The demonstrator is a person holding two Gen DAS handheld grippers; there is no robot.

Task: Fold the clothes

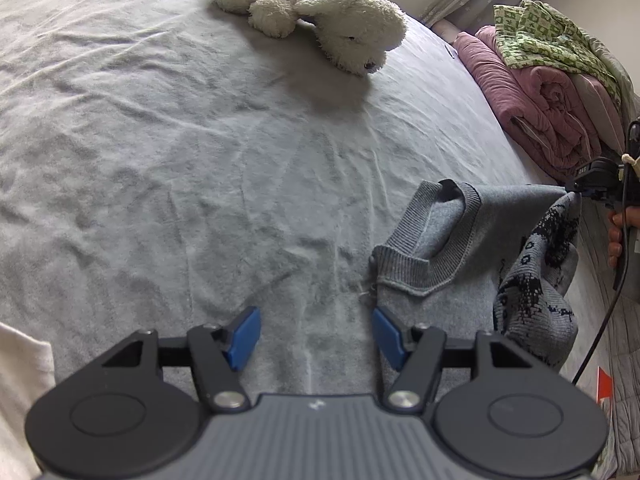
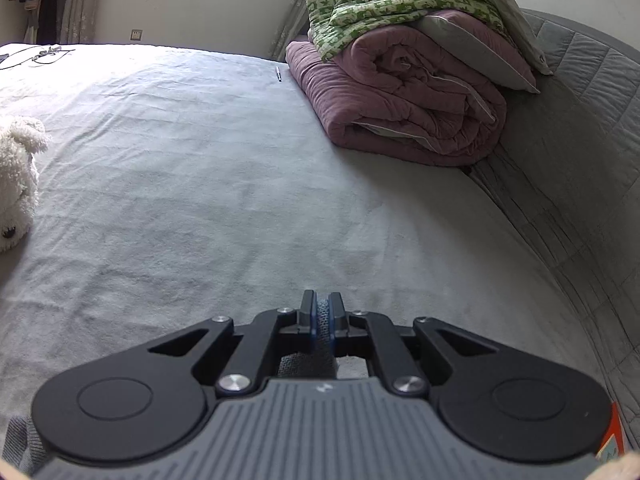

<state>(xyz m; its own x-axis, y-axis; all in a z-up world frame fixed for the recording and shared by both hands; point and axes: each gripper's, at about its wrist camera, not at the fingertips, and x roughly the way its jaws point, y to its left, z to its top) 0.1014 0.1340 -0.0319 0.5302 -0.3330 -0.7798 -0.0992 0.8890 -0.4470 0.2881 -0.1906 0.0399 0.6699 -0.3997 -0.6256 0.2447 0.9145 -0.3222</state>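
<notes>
The left gripper stands wide open above the bed, its blue pads well apart with nothing between them. Its right-hand pad sits just beside the ribbed edge of a gray knit sweater, though whether it touches the knit cannot be told. The right gripper is clamped shut on a fold of that same gray knit, a strip of it showing pinched between the two black fingers and running back under the gripper body. From the left wrist view the right gripper appears at the far right edge, lifting one corner of the sweater off the bed so the cloth draws taut toward it, while a part with a dark blue-black pattern hangs down below.

The sweater lies at the near right part of the bed, its thick ribbed neckband curling open. The bed sheet is pale gray, soft and finely wrinkled. A fluffy cream plush dog lies on the sheet farther off. At the bed's head end a rolled mauve quilt carries a green-and-white patterned cloth on top, next to a gray quilted headboard.
</notes>
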